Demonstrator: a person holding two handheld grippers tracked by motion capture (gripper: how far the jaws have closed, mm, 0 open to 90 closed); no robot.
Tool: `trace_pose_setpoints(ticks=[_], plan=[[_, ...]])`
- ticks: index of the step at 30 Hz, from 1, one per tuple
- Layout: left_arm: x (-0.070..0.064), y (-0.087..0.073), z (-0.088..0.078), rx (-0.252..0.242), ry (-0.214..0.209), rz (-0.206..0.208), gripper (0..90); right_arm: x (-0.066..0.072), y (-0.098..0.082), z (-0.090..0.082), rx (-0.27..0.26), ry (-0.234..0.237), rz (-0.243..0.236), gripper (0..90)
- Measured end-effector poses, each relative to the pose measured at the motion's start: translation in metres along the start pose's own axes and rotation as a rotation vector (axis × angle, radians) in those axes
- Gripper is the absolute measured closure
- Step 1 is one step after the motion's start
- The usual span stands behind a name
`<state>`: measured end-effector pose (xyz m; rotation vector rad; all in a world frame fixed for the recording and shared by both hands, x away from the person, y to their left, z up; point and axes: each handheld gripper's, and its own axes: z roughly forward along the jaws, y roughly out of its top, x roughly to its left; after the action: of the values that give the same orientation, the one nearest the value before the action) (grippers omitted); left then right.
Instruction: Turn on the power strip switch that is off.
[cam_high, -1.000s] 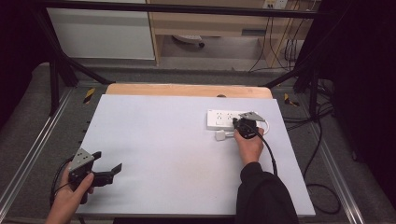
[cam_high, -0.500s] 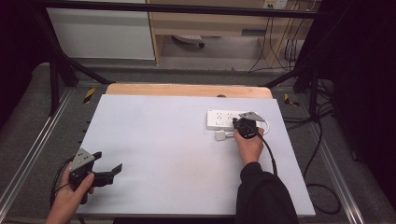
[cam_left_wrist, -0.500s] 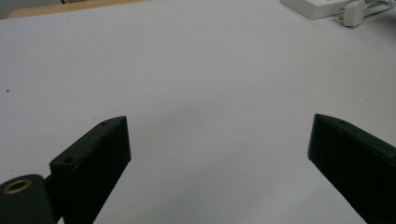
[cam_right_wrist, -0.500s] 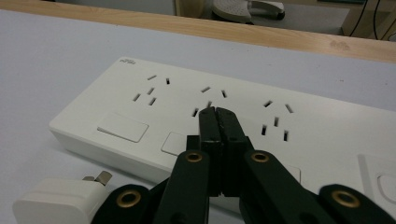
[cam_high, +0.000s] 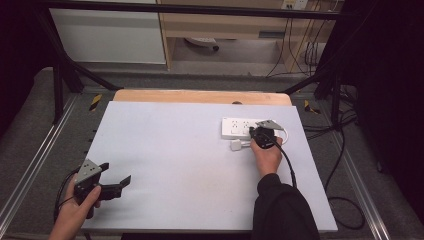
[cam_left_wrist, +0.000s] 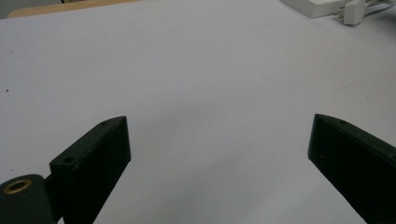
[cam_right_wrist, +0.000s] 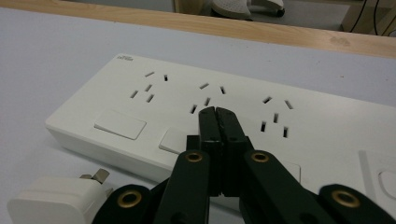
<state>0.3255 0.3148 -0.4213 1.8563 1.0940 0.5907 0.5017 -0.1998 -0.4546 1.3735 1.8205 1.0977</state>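
Surface (cam_high: 175, 165): pale sheet over a wooden top, largely bare.

Power strip (cam_right_wrist: 299, 121): white, flat at the far right of the surface; three socket groups and rocker switches face up.

Right claw (cam_right_wrist: 217, 114): clenched on nothing, jaws pressed together, tips resting over the strip near the middle switch (cam_right_wrist: 173, 140). Judged step: pressing or about to press that switch with the closed tips.

Left claw (cam_high: 116, 181): released, jaws wide apart, idle at the near left corner, well apart from the strip.

Plug adapter (cam_right_wrist: 56, 203): small, white, prongs showing, lying just beside the strip's near edge.

Next move, as judged: a short, firm downward push squarely on the rocker, without sliding the strip.
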Motion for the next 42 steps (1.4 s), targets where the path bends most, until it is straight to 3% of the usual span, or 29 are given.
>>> trace_pose_setpoints(ticks=[22, 37, 42], plan=[[0.0, 0.0, 0.0, 0.001, 0.002, 0.004, 6.0, -0.004, 0.002, 0.0, 0.01, 0.004, 0.018, 90.0], [0.0, 0.0, 0.0, 0.002, 0.002, 0.003, 6.0, -0.007, 0.009, -0.009, -0.015, 0.022, 0.032, 90.0], [0.001, 0.0, 0.0, 0.002, 0.003, 0.003, 6.0, -0.008, 0.011, -0.009, -0.021, 0.027, 0.044, 86.2]])
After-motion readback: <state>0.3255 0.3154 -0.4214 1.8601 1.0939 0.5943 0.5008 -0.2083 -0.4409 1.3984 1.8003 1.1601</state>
